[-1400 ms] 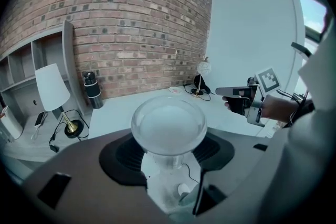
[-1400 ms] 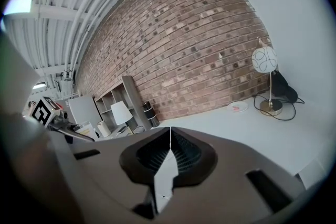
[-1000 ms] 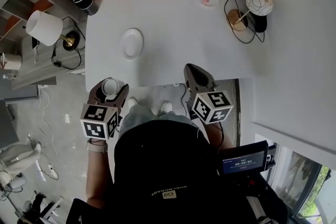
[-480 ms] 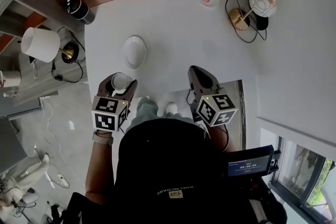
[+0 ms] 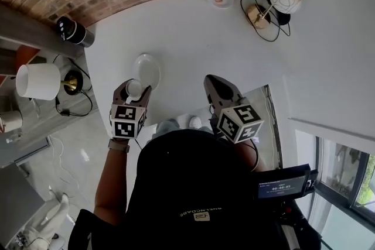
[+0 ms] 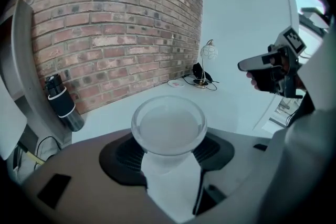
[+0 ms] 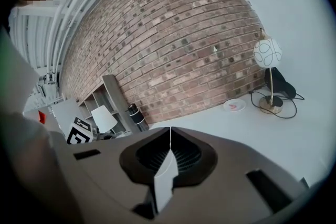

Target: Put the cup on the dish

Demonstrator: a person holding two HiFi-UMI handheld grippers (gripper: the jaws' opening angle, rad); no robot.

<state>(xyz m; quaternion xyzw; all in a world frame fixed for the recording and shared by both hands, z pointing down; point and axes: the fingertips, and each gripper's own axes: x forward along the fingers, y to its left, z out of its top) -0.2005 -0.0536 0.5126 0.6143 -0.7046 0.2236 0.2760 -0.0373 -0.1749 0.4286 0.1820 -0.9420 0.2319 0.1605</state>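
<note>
Below the head camera, my left gripper (image 5: 133,91) holds the cup (image 5: 134,88), a round, pale, translucent vessel, at the near edge of the smooth white table (image 5: 193,32). The dish (image 5: 149,66), a plain white round plate, lies just ahead of my jaws, its near rim beside the cup. My right gripper (image 5: 212,80) hovers well to the right. Left gripper view: my pale jaws stand wide, clamped on the cup's lower body; its thick glossy rim flares above them, with the rough red brick wall (image 6: 115,18) beyond. Right gripper view: my jaws meet in a thin seam, nothing between them.
</note>
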